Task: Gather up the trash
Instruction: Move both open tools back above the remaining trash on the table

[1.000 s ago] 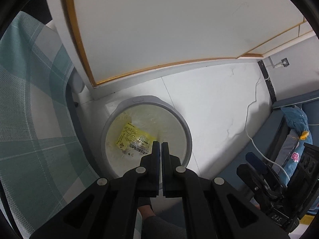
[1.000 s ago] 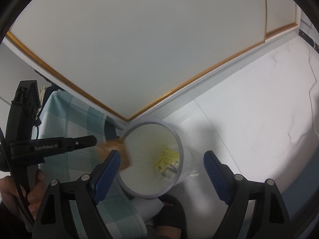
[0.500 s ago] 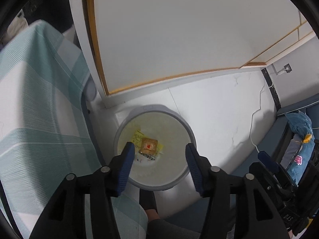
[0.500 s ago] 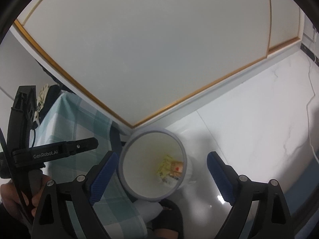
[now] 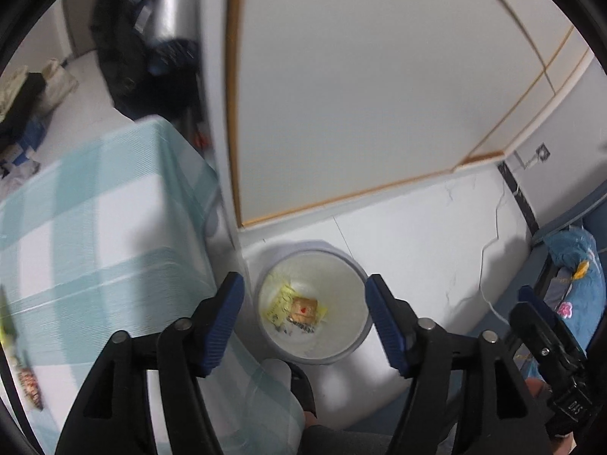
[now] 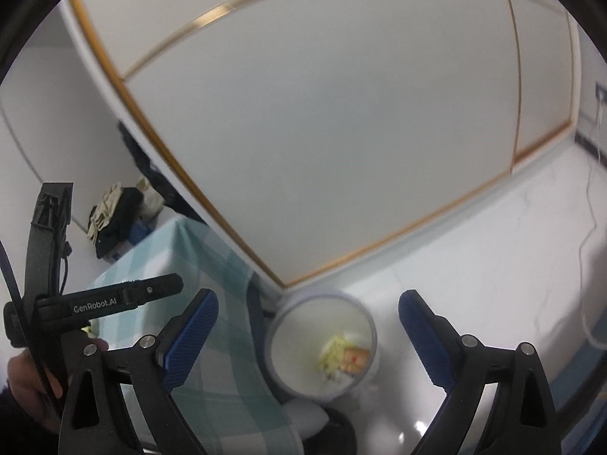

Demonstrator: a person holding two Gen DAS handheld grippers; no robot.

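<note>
Both grippers hang spread apart and empty above a gray-rimmed trash bin [image 5: 312, 305] on the white floor [image 5: 436, 235], low in the frame. Left gripper [image 5: 305, 313]; right gripper [image 6: 308, 335]. Inside the bin lie a yellow wrapper [image 5: 279, 303] and a tan snack packet [image 5: 303, 309]. A teal-checked cloth covers the worktop [image 5: 95, 227] at left, just beside the bin.

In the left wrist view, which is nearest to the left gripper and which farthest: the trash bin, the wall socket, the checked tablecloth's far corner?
From the left gripper:
1. Trash bin, directly below, between the fingers.
2. Checked tablecloth's far corner, upper left.
3. Wall socket, far right on the wall.
</note>
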